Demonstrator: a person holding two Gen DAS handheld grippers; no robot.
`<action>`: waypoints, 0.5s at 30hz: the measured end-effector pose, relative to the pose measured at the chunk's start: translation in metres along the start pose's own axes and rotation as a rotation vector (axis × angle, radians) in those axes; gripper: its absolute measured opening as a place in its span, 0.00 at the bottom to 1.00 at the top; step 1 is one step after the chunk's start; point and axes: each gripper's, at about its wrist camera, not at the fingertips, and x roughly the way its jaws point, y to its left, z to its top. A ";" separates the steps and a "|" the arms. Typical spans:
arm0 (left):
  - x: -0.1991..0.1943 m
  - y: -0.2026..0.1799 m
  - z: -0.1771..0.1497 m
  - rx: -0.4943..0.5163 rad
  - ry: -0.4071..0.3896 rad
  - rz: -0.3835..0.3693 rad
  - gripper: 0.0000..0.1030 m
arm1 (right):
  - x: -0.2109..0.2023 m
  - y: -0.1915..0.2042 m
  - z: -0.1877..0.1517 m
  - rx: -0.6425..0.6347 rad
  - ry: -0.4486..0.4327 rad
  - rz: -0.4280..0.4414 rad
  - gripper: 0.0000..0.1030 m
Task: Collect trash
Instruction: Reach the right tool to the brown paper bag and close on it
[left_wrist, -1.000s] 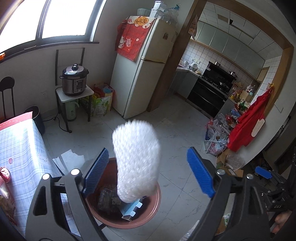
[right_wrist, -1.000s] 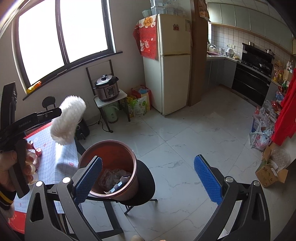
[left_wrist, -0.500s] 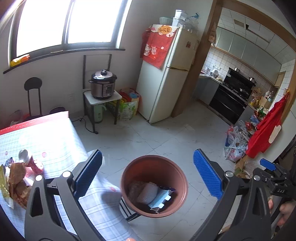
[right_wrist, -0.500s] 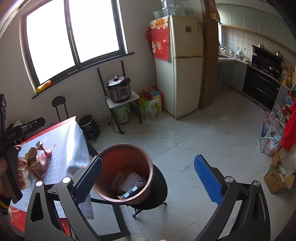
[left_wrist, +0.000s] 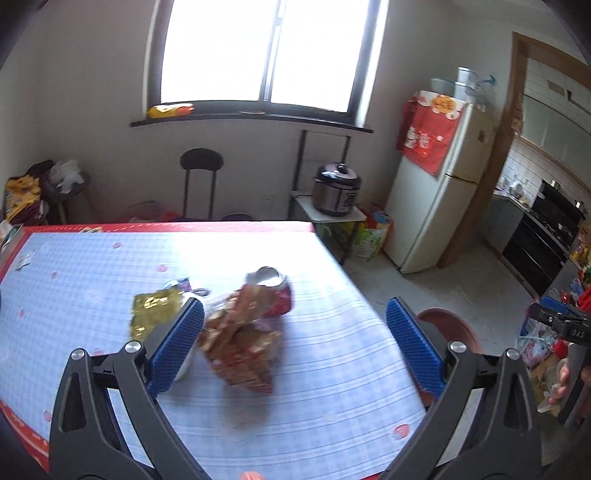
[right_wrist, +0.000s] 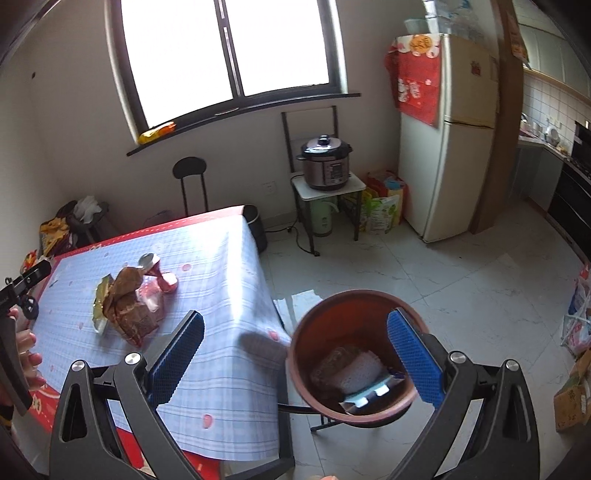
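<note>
Trash lies on the checked tablecloth (left_wrist: 314, 387): a crumpled brown snack bag (left_wrist: 240, 343), a red can (left_wrist: 277, 291) on its side behind it, and a gold wrapper (left_wrist: 155, 310) to the left. My left gripper (left_wrist: 295, 343) is open and empty, just above the brown bag. My right gripper (right_wrist: 295, 358) is open and empty, above the brown bin (right_wrist: 299, 350), which holds a white foam sleeve (right_wrist: 360, 371) and other trash. The same pile shows in the right wrist view: brown bag (right_wrist: 127, 306), can (right_wrist: 159, 273).
The bin's rim (left_wrist: 448, 325) shows off the table's right edge, on a black stool (right_wrist: 314, 410). A pressure cooker (right_wrist: 325, 162) on a small stand, a fridge (right_wrist: 454, 136), a black chair (left_wrist: 201, 177) and bags on the tiled floor stand beyond.
The white foam sleeve dropped from my left gripper into the bin. My left gripper then swung left from over the bin to over the trash on the table. My right gripper turned slightly left.
</note>
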 end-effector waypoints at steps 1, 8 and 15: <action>-0.005 0.025 -0.004 -0.027 0.000 0.032 0.95 | 0.006 0.016 0.001 -0.015 0.007 0.018 0.95; -0.040 0.177 -0.041 -0.190 -0.019 0.226 0.95 | 0.063 0.135 -0.001 -0.159 0.060 0.114 0.95; -0.036 0.264 -0.073 -0.264 0.041 0.261 0.95 | 0.127 0.248 -0.017 -0.285 0.113 0.182 0.95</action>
